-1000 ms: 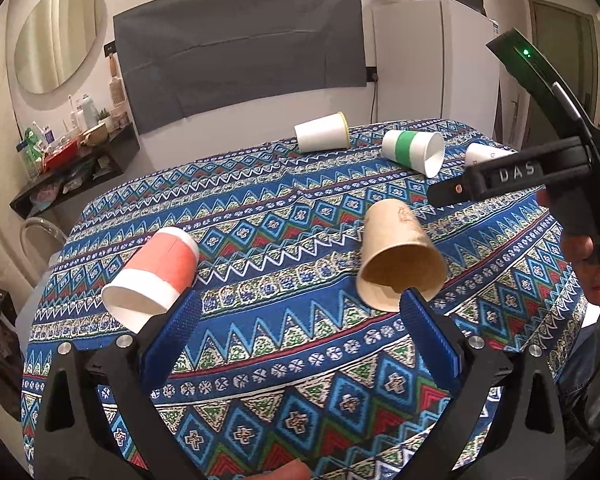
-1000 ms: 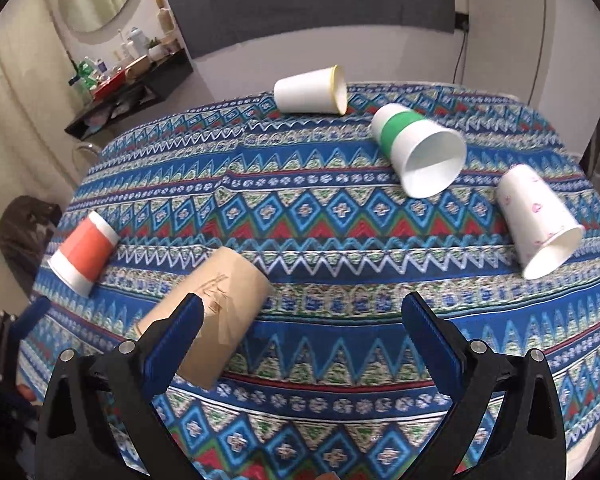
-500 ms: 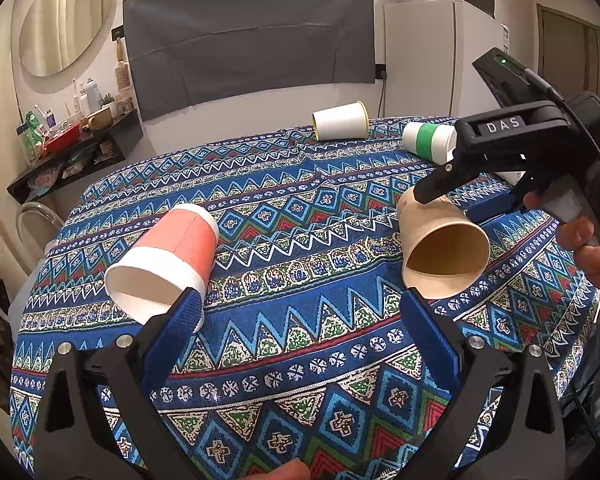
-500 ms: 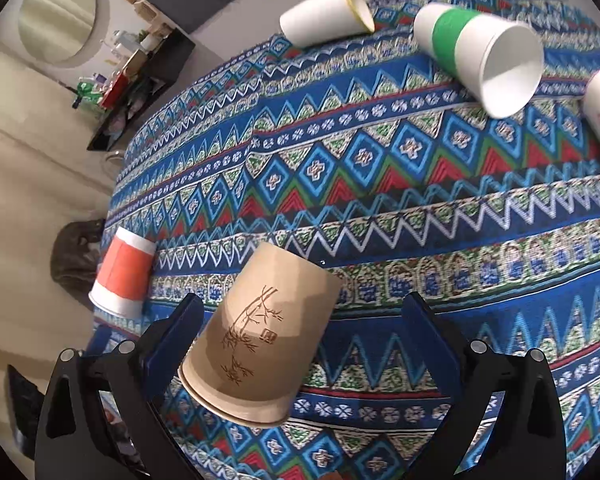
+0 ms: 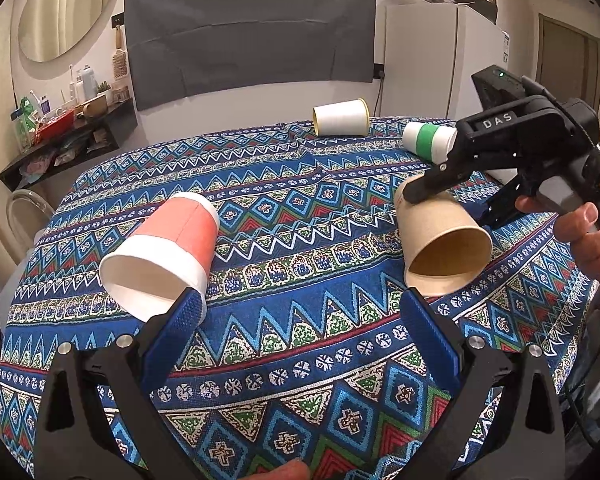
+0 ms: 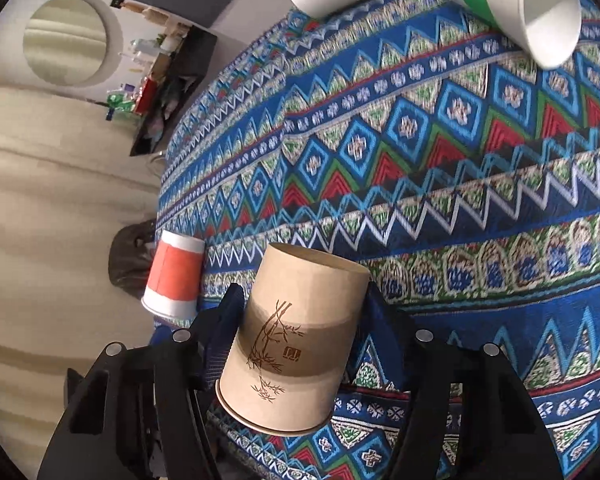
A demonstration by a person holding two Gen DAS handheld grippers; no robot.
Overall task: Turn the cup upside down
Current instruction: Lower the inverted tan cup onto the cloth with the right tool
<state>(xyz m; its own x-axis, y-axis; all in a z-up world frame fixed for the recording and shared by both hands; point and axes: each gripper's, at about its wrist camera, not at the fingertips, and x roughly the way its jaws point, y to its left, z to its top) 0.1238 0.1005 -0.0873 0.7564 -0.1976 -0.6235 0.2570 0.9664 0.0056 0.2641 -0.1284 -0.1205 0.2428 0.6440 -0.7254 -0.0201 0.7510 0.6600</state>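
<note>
My right gripper [image 6: 304,312] is shut on a brown paper cup [image 6: 296,344] with a bamboo drawing, its fingers on both sides of the cup's wall. In the left wrist view the same cup [image 5: 440,240] hangs tilted above the patterned tablecloth [image 5: 300,216], mouth towards me, with the right gripper [image 5: 452,196] clamped near its base. My left gripper [image 5: 300,316] is open and empty, low over the cloth. A red-and-white cup [image 5: 164,252] lies on its side just beyond its left finger.
A white cup with a yellow rim [image 5: 342,117] and a green-banded cup [image 5: 428,140] lie on their sides at the far end of the table. A fridge [image 5: 432,60] stands behind, a cluttered shelf [image 5: 60,136] at left.
My right gripper has closed on the brown cup, lifted it off the cloth and rolled to tilt it. My left gripper has drifted slightly closer to the red cup.
</note>
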